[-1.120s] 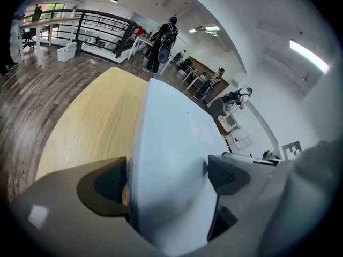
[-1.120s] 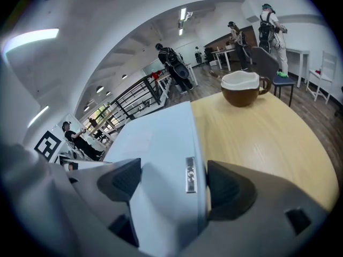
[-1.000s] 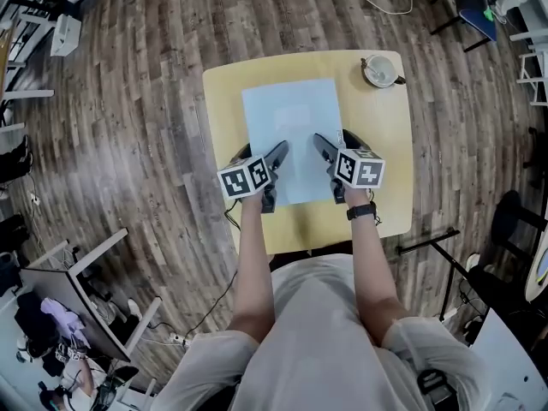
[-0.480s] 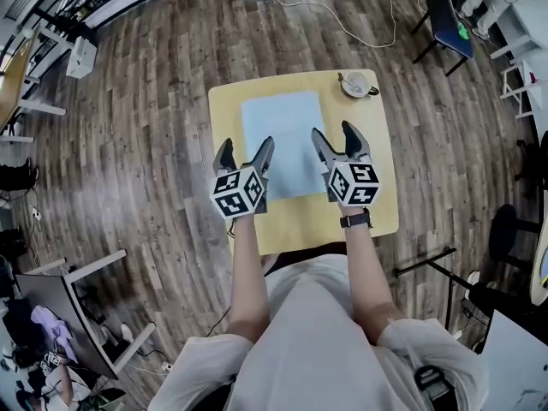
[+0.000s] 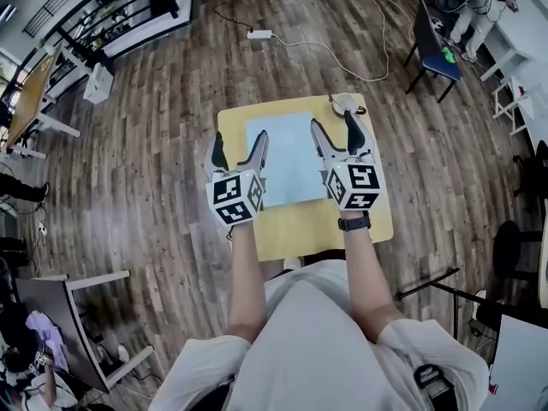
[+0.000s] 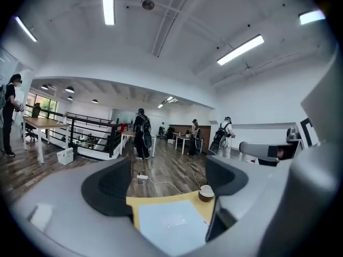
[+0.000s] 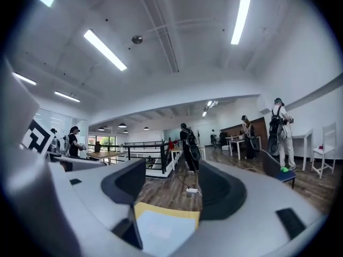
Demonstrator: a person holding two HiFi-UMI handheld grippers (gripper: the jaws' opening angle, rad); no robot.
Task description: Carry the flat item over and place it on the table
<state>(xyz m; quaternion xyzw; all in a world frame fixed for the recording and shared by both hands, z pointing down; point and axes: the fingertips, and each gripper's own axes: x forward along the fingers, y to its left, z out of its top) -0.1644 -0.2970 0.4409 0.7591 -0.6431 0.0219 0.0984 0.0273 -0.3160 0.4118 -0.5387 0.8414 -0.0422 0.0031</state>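
Note:
A pale blue flat sheet [image 5: 285, 157] lies flat on the small yellow table [image 5: 295, 223]. My left gripper [image 5: 235, 154] hovers over the sheet's left edge, held up off it. Its jaws are open with nothing between them. My right gripper [image 5: 336, 138] hangs over the sheet's right edge, likewise open and empty. In the left gripper view the sheet [image 6: 172, 227] shows low between that gripper's [image 6: 166, 185] spread jaws. The right gripper view shows the sheet [image 7: 159, 233] and table [image 7: 172, 212] below that gripper [image 7: 172, 190].
A cup on a saucer [image 5: 345, 104] stands at the table's far right corner. On the wooden floor beyond lie a power strip [image 5: 259, 34] and cable. A blue chair [image 5: 425, 45] is at the far right. People [image 6: 142, 134] stand further back.
Both grippers have lifted off the sheet's near corners and tilted upward, jaws spread wider. The sheet has stayed flat on the table. The head view has pulled back, so the table looks smaller.

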